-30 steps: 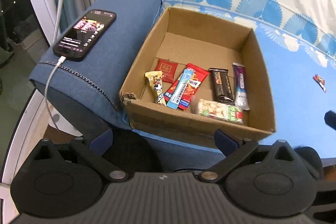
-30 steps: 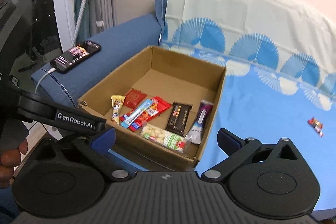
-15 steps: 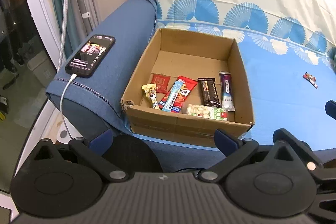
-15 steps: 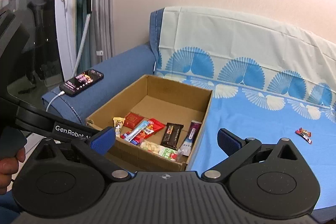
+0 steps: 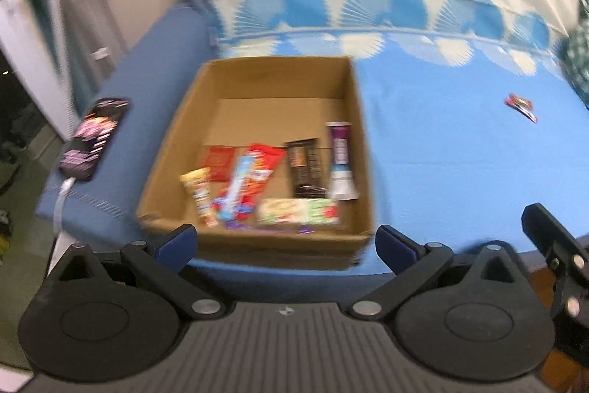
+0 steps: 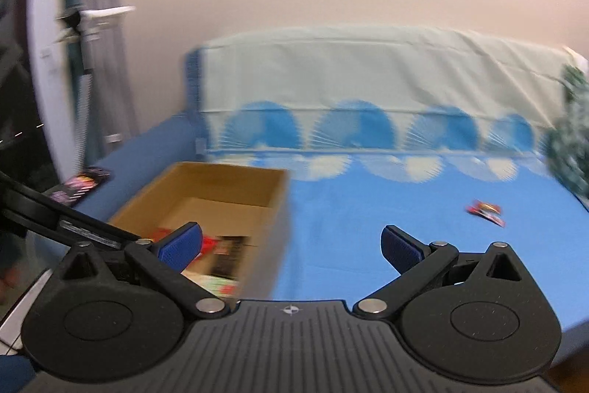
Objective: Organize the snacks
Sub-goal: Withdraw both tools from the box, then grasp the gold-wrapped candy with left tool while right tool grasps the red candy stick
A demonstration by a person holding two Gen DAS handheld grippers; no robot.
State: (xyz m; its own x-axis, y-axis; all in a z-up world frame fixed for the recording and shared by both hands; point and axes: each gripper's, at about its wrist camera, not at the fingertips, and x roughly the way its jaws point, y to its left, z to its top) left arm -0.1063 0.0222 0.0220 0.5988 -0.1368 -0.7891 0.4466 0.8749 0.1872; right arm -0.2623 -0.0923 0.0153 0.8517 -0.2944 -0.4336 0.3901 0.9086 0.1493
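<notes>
An open cardboard box (image 5: 359,135) sits on the blue sofa cover, also in the right wrist view (image 6: 272,209). It holds several snack packets: a red packet (image 5: 263,161), a dark chocolate bar (image 5: 305,168), a purple-white tube packet (image 5: 340,161), a nut bar (image 5: 298,210). One small red snack (image 5: 521,102) lies loose on the cover to the right, also in the right wrist view (image 6: 486,210). My left gripper (image 5: 287,242) is open and empty in front of the box. My right gripper (image 6: 291,244) is open and empty, pulled back from the sofa.
A phone (image 5: 95,137) on a charging cable lies on the blue sofa armrest left of the box. A patterned cloth covers the sofa back (image 6: 368,98). A green patterned item (image 6: 570,142) is at the far right. A window frame stands at left.
Both grippers have pulled back and up from the box and swung to the right. The views are motion-blurred now. The snacks have not moved.
</notes>
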